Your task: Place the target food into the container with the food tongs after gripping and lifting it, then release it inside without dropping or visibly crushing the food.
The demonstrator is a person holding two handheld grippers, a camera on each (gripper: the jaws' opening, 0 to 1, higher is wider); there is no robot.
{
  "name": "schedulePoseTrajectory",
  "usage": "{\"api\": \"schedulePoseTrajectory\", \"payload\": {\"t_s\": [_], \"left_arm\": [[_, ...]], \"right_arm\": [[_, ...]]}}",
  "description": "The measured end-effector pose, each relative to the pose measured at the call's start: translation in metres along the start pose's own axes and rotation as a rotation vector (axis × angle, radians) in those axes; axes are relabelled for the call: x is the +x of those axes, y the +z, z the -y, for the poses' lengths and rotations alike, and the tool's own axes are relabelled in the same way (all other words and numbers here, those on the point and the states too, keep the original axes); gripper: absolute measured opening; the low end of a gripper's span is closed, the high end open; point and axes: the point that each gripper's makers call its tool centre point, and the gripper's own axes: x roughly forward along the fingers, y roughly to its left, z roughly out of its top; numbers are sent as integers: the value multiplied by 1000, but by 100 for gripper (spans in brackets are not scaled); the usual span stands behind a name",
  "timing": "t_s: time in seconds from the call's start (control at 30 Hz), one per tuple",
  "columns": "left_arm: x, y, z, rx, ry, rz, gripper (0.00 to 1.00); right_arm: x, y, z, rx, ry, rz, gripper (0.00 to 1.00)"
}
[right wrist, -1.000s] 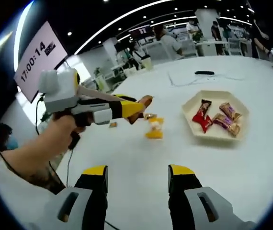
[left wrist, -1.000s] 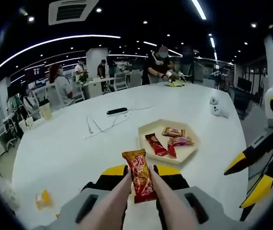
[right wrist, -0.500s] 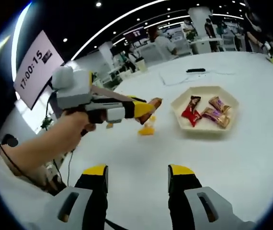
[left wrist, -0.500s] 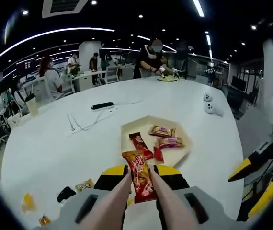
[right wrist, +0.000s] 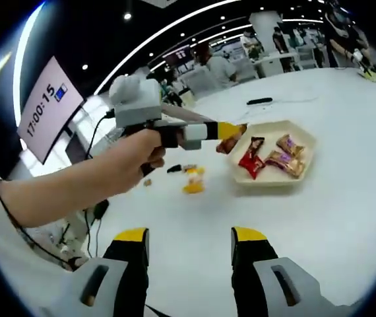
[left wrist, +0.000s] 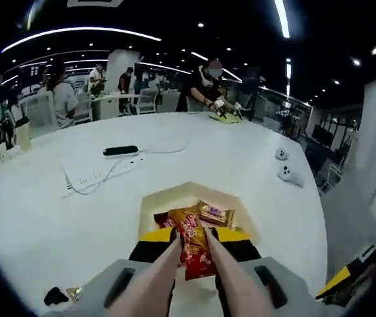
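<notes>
**Held snack now above the tray's near rim**

Half a second ago the left gripper point(left wrist: 193, 243) held its load short of the tray; now the red-and-orange snack packet point(left wrist: 192, 241) hangs over the near rim of the cream tray point(left wrist: 150, 205) in the left gripper view, and the tray has come close under the camera. The gripper is clenched on the packet, its yellow-tipped black jaws pinching the glossy, crinkled foil wrapper, which stands lengthwise between them.

In the right gripper view the same gripper point(right wrist: 230, 139) reaches in from the left in a person's hand point(right wrist: 132, 153), the packet point(right wrist: 230, 139) at its tip above the tray's point(right wrist: 267, 186) left edge, where before it was well short of it. The right gripper point(right wrist: 190, 254) is released, its jaws parted over bare white desk point(right wrist: 333, 224), much as earlier.

The tray is shallow, matte and hexagonal. Inside lie a red wrapped bar point(right wrist: 250, 158) and two brown-and-purple wrapped sweets point(right wrist: 288, 144), all shiny foil. To the tray's left on the desk sits a small yellow wrapped piece point(right wrist: 192, 186).

Farther off, a black bar-shaped object point(left wrist: 121, 151) and a white power strip with cable point(left wrist: 86, 177) lie on the smooth desk, and two small white rounded objects point(left wrist: 285, 173) sit near its right edge.
</notes>
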Motion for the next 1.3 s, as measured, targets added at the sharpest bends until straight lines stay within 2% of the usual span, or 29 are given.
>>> {"api": "schedulePoseTrajectory", "payload": {"t_s": [0.13, 0.27, 0.4, 0.63, 0.7, 0.73, 0.8, 1.0, 1.2, 1.3], "left_arm": [[21, 1, 6, 67, 3, -31, 19], [34, -1, 10, 79, 8, -47, 19], [43, -4, 13, 96, 16, -68, 19], [39, -1, 15, 126, 32, -71, 20], [37, 6, 16, 111, 33, -41, 22], [35, 11, 13, 131, 58, -22, 23], [33, 14, 21, 101, 24, -14, 24], [23, 21, 23, 124, 36, 13, 26], [5, 23, 12, 94, 65, 36, 25], [-1, 21, 8, 80, 74, 28, 25]], "right_arm": [[-6, -2, 6, 39, -10, 15, 50], [-13, 0, 7, 56, -22, 32, 50], [-19, -8, 8, 66, -24, 26, 50], [-20, -9, 12, 86, -24, 31, 50], [-19, -8, 11, 87, -19, 31, 50], [-19, -8, 10, 88, -17, 31, 50], [-17, -7, 10, 88, -11, 32, 50], [-14, -5, 5, 86, 5, 34, 50], [-12, -3, 1, 76, 11, 36, 50], [-11, -3, 0, 73, 10, 37, 50]]}}
